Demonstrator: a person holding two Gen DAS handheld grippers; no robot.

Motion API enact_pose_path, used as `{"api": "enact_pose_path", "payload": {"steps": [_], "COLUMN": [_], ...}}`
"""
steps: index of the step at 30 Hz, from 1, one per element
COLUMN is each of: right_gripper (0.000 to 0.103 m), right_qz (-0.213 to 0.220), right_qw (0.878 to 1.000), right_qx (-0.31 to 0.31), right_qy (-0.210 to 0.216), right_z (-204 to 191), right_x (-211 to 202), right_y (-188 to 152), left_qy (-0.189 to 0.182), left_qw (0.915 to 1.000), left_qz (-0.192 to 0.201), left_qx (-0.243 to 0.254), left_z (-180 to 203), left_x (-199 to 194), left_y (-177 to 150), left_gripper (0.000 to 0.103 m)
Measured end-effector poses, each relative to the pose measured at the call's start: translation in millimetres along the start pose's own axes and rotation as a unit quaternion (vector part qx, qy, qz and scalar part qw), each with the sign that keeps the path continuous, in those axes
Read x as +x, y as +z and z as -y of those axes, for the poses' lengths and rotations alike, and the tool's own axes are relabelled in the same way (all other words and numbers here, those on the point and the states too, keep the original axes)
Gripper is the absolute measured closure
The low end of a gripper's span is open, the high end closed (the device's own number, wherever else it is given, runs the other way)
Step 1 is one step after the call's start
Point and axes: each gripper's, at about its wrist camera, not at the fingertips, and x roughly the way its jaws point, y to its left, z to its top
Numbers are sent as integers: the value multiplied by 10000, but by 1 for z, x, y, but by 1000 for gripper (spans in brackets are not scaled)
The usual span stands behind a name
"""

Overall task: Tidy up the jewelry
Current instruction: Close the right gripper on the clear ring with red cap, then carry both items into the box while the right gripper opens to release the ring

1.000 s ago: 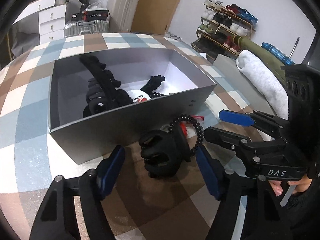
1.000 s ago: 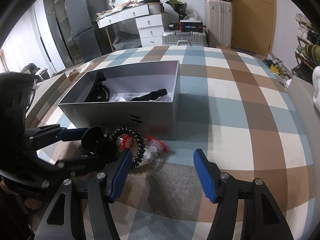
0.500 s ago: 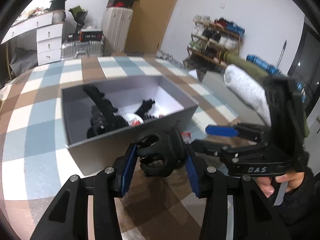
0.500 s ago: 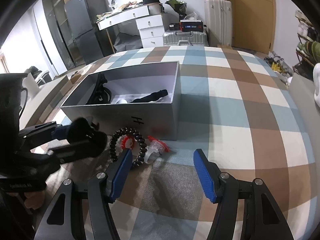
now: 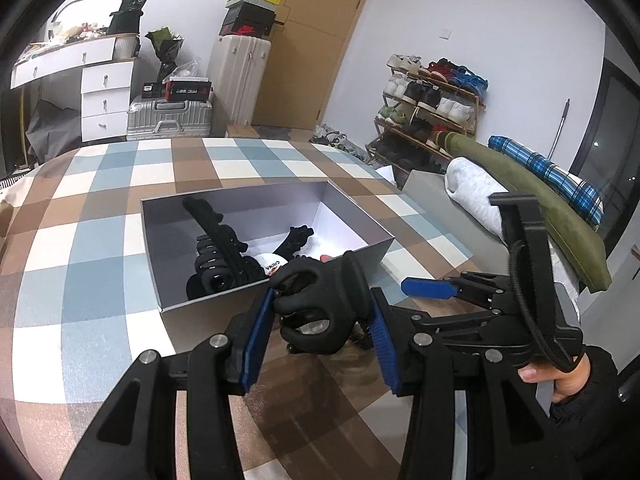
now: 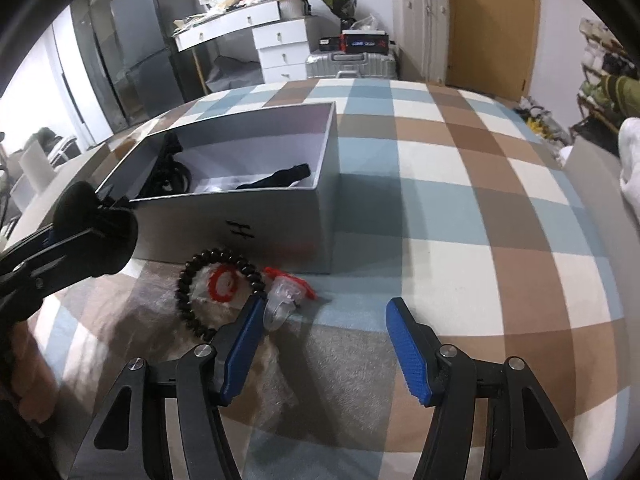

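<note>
My left gripper is shut on a black hair claw clip, held off the cloth just in front of the grey box; in the right wrist view the same clip hangs at the left beside the box. Inside the box lie several black hair clips and a white round item. A black bead bracelet, a red ring and a clear red-edged piece lie on the cloth. My right gripper stands open just right of them, with nothing between its fingers.
The checked blue, brown and white cloth covers the table. A person's hand holds the right gripper's handle. Suitcases, white drawers and a shoe rack stand beyond the table. Folded fabrics lie at the right.
My left gripper closed on the black claw clip and lifted it off the cloth toward the box's front wall. The right gripper stayed where it was, open.
</note>
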Motion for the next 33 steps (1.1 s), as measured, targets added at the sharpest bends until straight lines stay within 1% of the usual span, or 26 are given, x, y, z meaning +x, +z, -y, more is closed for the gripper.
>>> {"api": "enact_pose_path", "payload": {"steps": [4,10,12,16,17,18,19,21,23,25,26,33], "right_gripper": [41,41,45,50,52,59,62,79,92,92,100,99], "right_qz": [-34,-16,-18,-14,7,21,25,60,63,72,75,179], "right_qw": [9995,9998,9995,9991,9989,9989,9989,9987,9987,9990,9991,9995], "right_qx": [24,10,-66,-193,-236,-254,-264,-321,-353,-383,-385,-236], "right_qy": [-299,-220,-299,-383,-417,-381,-376,-400,-352,-228,-167,-83], "right_z": [1,1,-4,-12,-13,-14,-14,-16,-17,-17,-17,-5], "right_x": [1,3,5,7,7,6,6,5,6,4,3,-7], "right_y": [1,2,3,2,2,2,2,2,2,2,2,0], "left_qy": [-5,-1,4,13,8,12,17,10,16,12,13,27], "left_qw": [10000,10000,10000,10000,10000,10000,10000,10000,10000,10000,10000,10000], "left_qz": [-11,-25,-48,-40,-37,-38,-37,-31,-17,-12,-14,25], "left_qx": [-36,-48,-49,-52,-58,-53,-45,-23,-22,-35,-31,-14], "left_z": [-1,-1,0,0,0,0,0,0,0,-1,-1,-1], "left_x": [0,1,1,1,1,1,1,0,0,0,0,-2], "left_y": [0,0,0,0,0,0,0,0,0,0,0,1], "left_gripper": [62,62,62,62,62,62,62,62,62,62,62,62]}}
